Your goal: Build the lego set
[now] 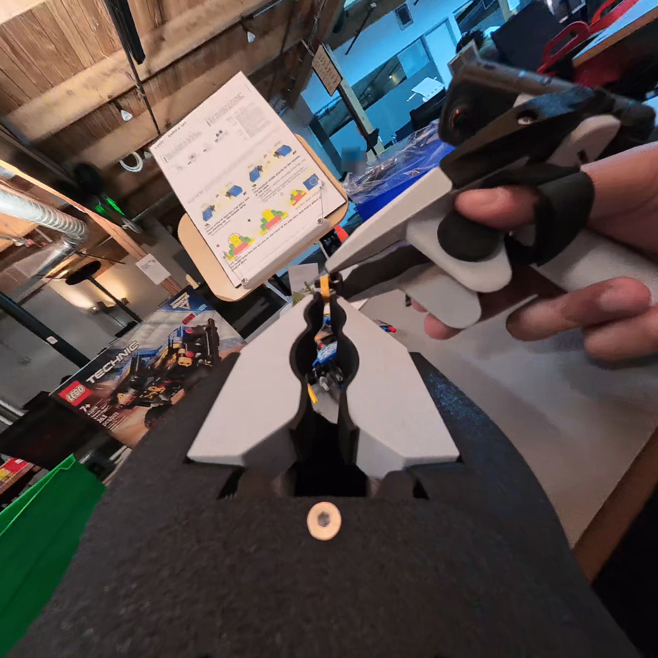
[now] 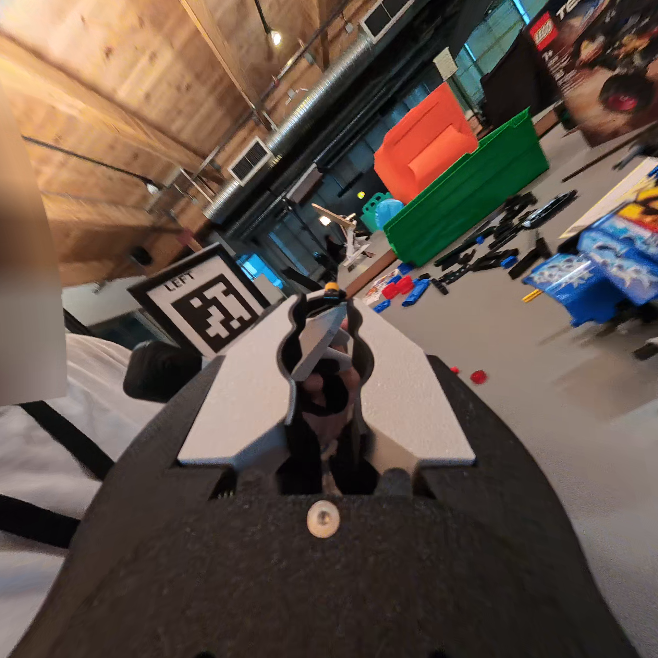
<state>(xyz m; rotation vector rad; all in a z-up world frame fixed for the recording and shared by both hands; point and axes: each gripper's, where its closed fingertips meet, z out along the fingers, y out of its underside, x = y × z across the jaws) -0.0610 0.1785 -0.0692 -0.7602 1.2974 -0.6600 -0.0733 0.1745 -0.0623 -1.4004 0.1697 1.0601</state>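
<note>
- Green bin (image 1: 39, 527) sits at the far left of the left wrist view, with the lego box (image 1: 142, 366) leaning just beyond it.
- Instruction sheet (image 1: 245, 178) stands on a tilted wooden board above the grey table (image 1: 534, 409).
- Left gripper (image 1: 324, 295) is clenched on a small yellow piece (image 1: 324, 285) at its tips.
- Right gripper (image 1: 333, 276), clenched too, pinches a small black piece (image 1: 336, 277) touching the yellow one.
- Loose lego parts (image 2: 498, 245) lie on the table by the bin in the right wrist view.
</note>
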